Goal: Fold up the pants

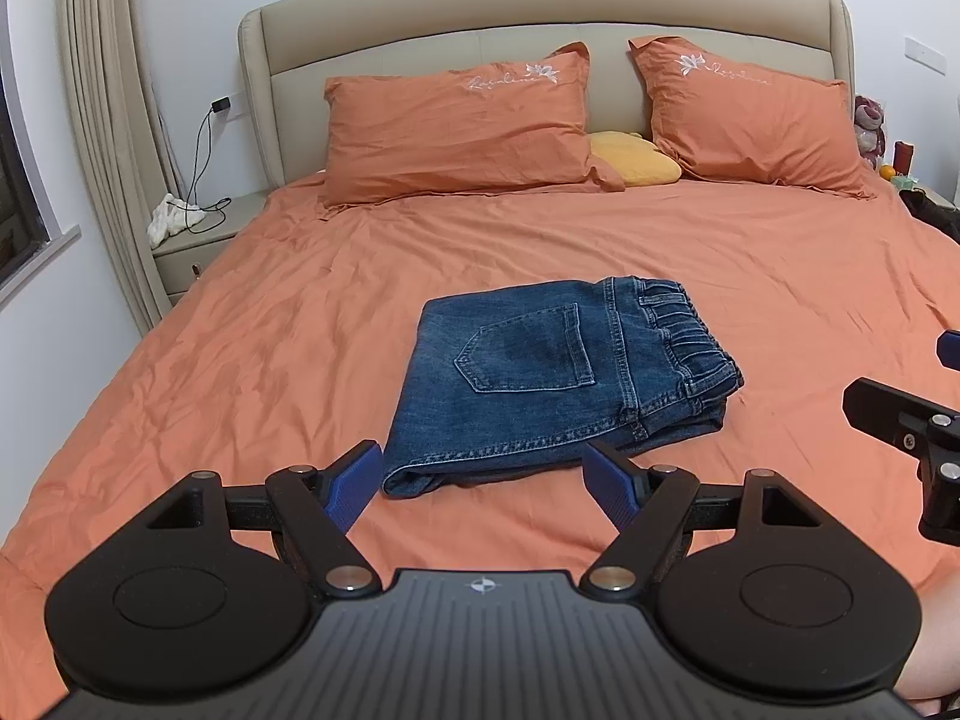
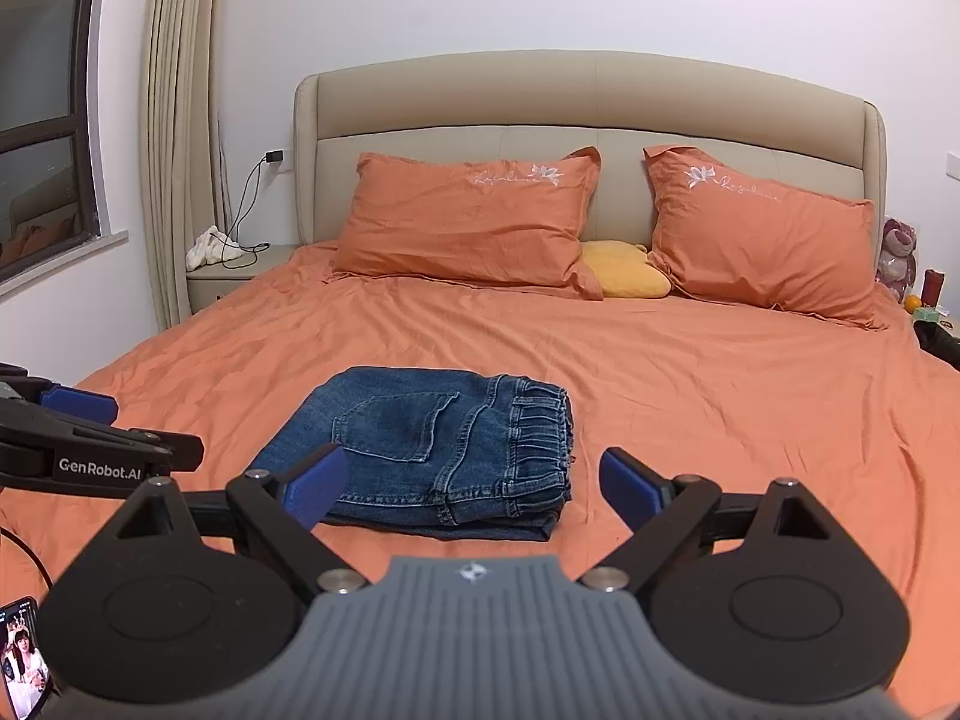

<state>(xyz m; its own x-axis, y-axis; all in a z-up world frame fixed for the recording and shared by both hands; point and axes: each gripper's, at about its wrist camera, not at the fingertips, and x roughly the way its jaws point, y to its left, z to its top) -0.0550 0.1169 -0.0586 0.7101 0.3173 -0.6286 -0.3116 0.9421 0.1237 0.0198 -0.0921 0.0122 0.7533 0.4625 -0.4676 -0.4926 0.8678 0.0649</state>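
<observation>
Two orange pillows point(image 1: 456, 126) lean on the beige headboard point(image 1: 540, 6) of the bed point(image 1: 240, 330), with a yellow cushion point(image 1: 636, 159) between them. Your jeans point(image 1: 552, 378) lie folded into a compact stack near the foot, on the orange sheet. Their long axis runs across the bed: the elastic waistband point(image 1: 690, 330) points right, the folded edge left, and the back pocket faces up.

Your left tongs point(image 1: 486, 483) hover low just in front of the jeans' near edge, spread wide and holding nothing; the blue pads point(image 1: 351, 489) flank the near left corner without touching it. Your right tongs point(image 2: 474, 489) hover the same way, wide open and empty, at the stack's near right corner.

On the left, a nightstand point(image 1: 198, 240) carries a white cloth point(image 1: 171, 219) and a black cable. A phone point(image 2: 24, 654) with a lit screen shows at the lower left of the right wrist view.
</observation>
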